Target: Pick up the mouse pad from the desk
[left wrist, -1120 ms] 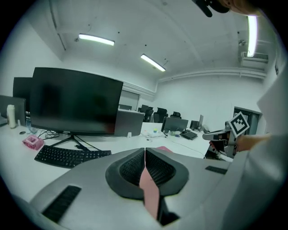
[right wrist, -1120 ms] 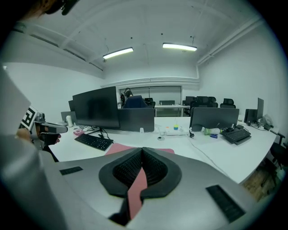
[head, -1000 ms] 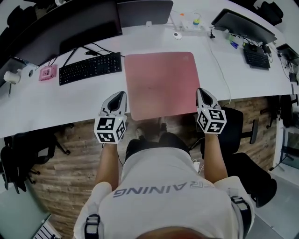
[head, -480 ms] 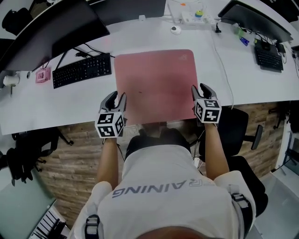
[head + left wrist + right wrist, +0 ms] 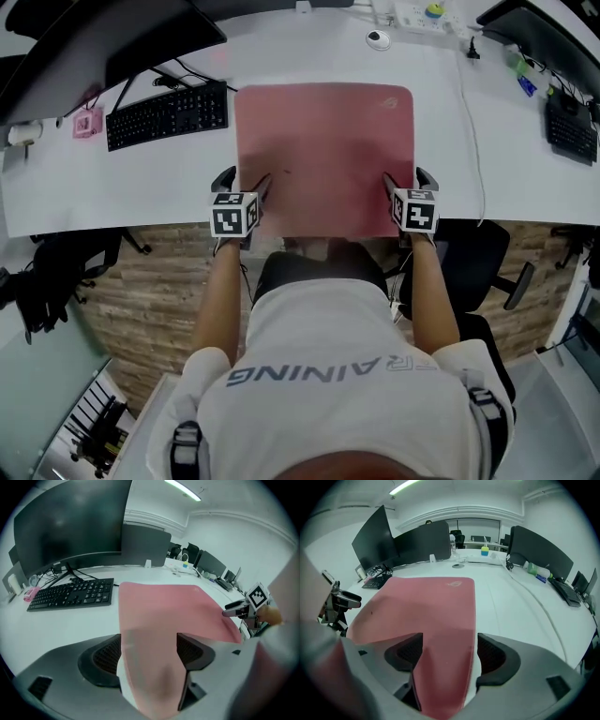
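Note:
The pink mouse pad (image 5: 323, 155) lies flat on the white desk (image 5: 122, 192), its near edge at the desk's front edge. My left gripper (image 5: 246, 185) is at the pad's near left corner, and my right gripper (image 5: 405, 180) is at the near right corner. Both pairs of jaws are opening. In the left gripper view the mouse pad (image 5: 164, 606) and its left edge run between the wide jaws of the left gripper (image 5: 149, 653). In the right gripper view the mouse pad (image 5: 426, 606) and its right edge lie between the jaws of the right gripper (image 5: 449, 654). Neither gripper's pads press on it.
A black keyboard (image 5: 167, 114) and a dark monitor (image 5: 94, 37) stand left of the pad. A white cable (image 5: 473, 122) runs down the desk to the right, with a second keyboard (image 5: 570, 127) beyond. A power strip (image 5: 422, 14) sits at the back. An office chair (image 5: 473, 258) stands below the desk edge.
Both grippers came down and forward from in front of the desk onto the pad's near corners. Their jaws went from shut to wide open.

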`<state>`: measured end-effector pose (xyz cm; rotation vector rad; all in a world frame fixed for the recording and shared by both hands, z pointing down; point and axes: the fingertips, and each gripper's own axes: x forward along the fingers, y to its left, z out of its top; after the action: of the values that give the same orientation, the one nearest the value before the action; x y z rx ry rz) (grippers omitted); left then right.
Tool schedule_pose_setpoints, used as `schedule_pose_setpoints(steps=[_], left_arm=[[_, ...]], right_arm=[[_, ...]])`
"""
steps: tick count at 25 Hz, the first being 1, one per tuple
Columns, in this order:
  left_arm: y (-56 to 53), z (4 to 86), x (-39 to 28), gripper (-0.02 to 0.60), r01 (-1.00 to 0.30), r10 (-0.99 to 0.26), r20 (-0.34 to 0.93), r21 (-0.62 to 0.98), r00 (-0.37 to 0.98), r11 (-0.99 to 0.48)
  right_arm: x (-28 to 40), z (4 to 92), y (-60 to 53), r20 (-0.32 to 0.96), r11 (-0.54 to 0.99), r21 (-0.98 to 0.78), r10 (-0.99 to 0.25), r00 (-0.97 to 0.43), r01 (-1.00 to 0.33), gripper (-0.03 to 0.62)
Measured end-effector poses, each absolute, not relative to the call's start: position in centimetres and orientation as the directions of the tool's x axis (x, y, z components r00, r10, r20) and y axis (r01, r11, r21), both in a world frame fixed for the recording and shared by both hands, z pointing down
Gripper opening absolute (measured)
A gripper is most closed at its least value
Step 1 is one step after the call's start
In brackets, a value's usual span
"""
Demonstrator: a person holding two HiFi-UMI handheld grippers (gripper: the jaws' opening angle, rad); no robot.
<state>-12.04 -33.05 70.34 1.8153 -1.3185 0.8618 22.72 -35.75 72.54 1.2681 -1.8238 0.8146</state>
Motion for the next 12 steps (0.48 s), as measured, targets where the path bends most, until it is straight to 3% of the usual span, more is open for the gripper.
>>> schedule_pose_setpoints(steps=[12], left_arm=[[-32.9,74.3,-12.3,0.391,-0.979,-0.431,0.882,0.130,0.188,-0.159]], right_arm=[[22.4,74.2,-35.1,0.856,0.225,-0.105,-0.476,-0.203,-0.969,0.393]])
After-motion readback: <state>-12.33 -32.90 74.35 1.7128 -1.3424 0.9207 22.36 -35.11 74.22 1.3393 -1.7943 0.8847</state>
